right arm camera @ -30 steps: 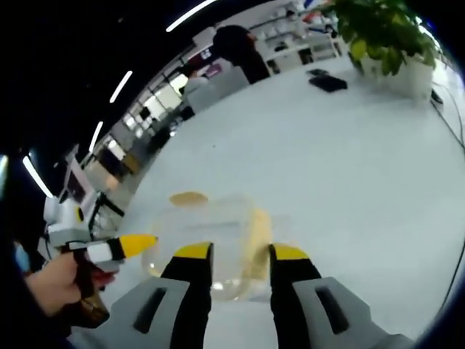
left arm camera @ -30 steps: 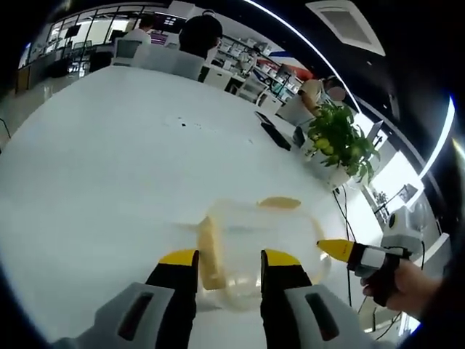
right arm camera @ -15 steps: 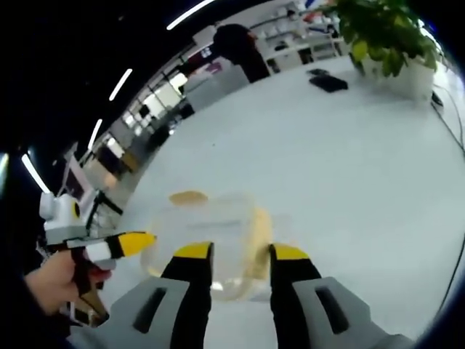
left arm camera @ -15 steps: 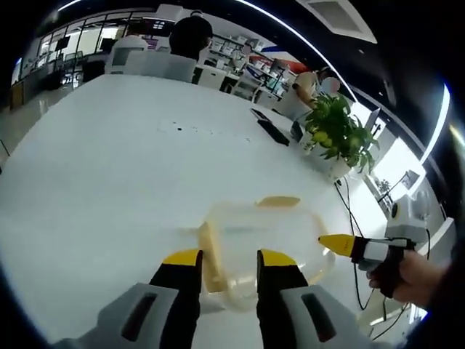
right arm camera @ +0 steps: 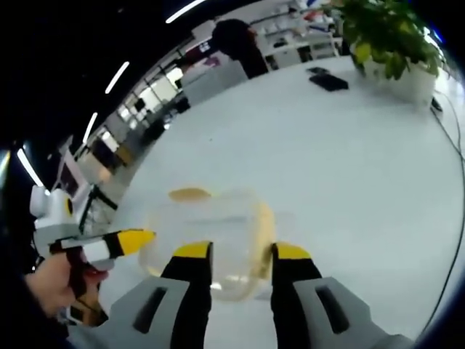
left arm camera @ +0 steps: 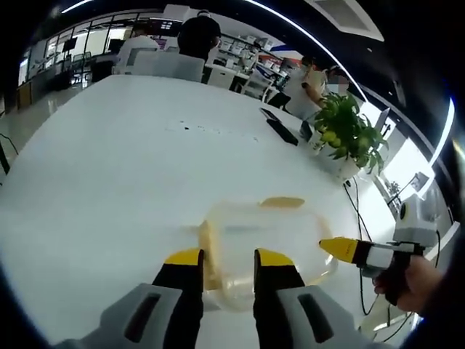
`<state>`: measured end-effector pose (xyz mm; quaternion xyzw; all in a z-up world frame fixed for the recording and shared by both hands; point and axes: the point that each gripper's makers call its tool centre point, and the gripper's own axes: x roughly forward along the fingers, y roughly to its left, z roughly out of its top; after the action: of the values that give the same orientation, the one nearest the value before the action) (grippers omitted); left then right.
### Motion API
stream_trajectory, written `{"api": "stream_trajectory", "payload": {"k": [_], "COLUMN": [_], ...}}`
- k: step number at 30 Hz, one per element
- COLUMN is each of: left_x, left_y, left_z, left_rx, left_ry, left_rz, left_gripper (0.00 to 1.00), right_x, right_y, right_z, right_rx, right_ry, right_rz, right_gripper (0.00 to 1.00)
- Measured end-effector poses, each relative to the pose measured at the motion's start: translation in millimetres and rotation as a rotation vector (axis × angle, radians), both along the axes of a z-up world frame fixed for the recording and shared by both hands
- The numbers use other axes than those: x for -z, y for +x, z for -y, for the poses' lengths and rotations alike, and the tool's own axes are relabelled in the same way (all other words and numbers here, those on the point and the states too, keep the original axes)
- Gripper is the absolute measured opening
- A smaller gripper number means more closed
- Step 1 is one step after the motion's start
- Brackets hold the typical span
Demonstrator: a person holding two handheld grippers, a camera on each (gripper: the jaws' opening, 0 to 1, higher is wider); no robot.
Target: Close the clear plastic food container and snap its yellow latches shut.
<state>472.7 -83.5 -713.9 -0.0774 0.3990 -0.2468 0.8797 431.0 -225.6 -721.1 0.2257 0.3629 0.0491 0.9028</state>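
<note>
On the white worktop [left arm camera: 109, 182], straddling the clear container [left arm camera: 265, 243] from opposite ends with both grippers' fingers [left arm camera: 183, 265] released, lining up for its yellow latches [right arm camera: 263, 227].

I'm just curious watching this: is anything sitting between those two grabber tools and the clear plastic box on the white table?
Nothing visible does. The container lies right ahead of the left gripper and the right gripper, with bare table around it.

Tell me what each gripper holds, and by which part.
Nothing is clearly held. Both the left gripper and right gripper have jaws apart, straddling an end of the container; contact cannot be told.
</note>
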Motion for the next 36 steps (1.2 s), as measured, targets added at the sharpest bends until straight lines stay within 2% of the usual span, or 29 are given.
{"api": "stream_trajectory", "payload": {"k": [4, 5, 6, 7, 13, 27, 29, 32, 34, 36], "left_x": [0.9, -1.3, -3.1, -5.9, -4.4, -3.7, -5.6, -4.4, -4.3, -5.4], "left_y": [0.8, 0.9, -4.8, -8.6, -6.0, -4.8, -0.2, 4.0, 2.3, -2.9], "left_z": [1, 1, 3, 3, 1, 1, -3, -5, -2, 4], "left_rx": [-0.006, -0.014, -0.002, -0.005, -0.025, -0.039, -0.045, -0.007, 0.062, 0.077], "left_ry": [0.009, 0.016, 0.022, 0.021, 0.023, 0.0, -0.009, -0.008, 0.025, 0.029], "left_rz": [0.001, 0.019, 0.012, 0.011, 0.021, 0.004, 0.014, 0.021, 0.05, 0.055], "left_gripper": [0.15, 0.15, 0.15, 0.14, 0.14, 0.17, 0.13, 0.12, 0.16, 0.22], "right_x": [2.6, -4.2, -4.2, -4.6, -8.4, -6.1, -5.3, -5.7, -6.4, -5.9], "right_y": [2, 5, 3, 2, -4, -8, -7, -6, -5, -4], "right_z": [0, -6, 1, 3, 11, 8, 8, 7, 5, 3], "right_rx": [0.003, 0.02, -0.001, -0.004, 0.002, -0.033, -0.041, -0.076, -0.103, -0.127], "right_ry": [-0.009, 0.044, -0.005, -0.011, -0.011, 0.003, 0.003, -0.018, -0.044, -0.054], "right_rz": [-0.003, 0.014, 0.011, 0.009, 0.021, 0.007, 0.005, 0.024, 0.029, 0.024], "right_gripper": [0.24, 0.24, 0.24, 0.24, 0.24, 0.25, 0.26, 0.28, 0.28, 0.3]}}
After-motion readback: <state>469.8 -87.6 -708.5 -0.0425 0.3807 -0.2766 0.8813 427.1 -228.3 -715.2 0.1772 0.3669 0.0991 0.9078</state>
